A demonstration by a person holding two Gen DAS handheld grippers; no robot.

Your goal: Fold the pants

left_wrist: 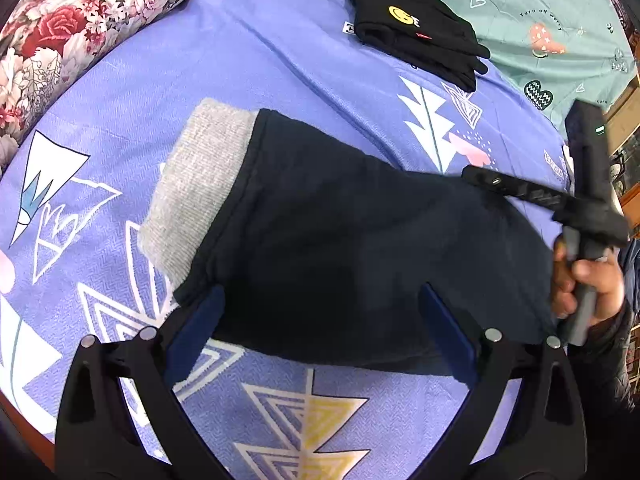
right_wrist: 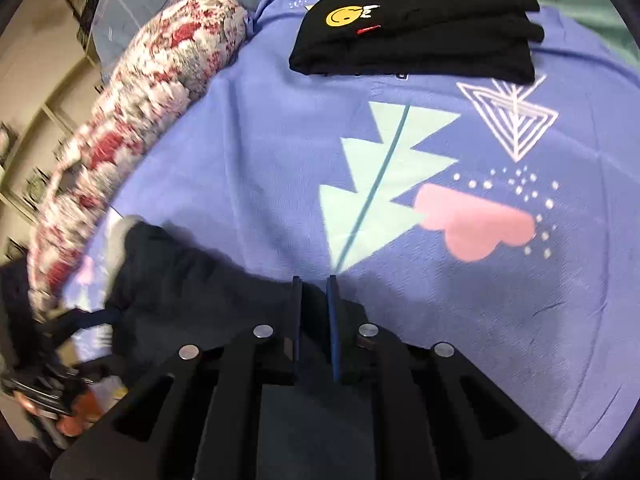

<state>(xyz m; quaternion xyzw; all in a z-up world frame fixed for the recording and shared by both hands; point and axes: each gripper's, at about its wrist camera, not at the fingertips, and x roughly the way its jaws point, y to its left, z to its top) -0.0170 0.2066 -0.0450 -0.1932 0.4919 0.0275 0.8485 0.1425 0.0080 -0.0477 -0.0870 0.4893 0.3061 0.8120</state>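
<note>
left gripper (left_wrist: pixel 320 328) jaws wide, straddling pants' (left_wrist: pixel 340 248) near edge | long axis left-right | right gripper (right_wrist: pixel 314 320) jaws narrow, pinching pants' right end

On the pale green bed sheet with heart drawings (left_wrist: pixel 560 8), small dark curved letters read "Turn off worry", above a pink heart. The folded black garment (left_wrist: pixel 416 28) carries a yellow smiley face sign and a small red tag; the writing on this tag is too small to read.
</note>
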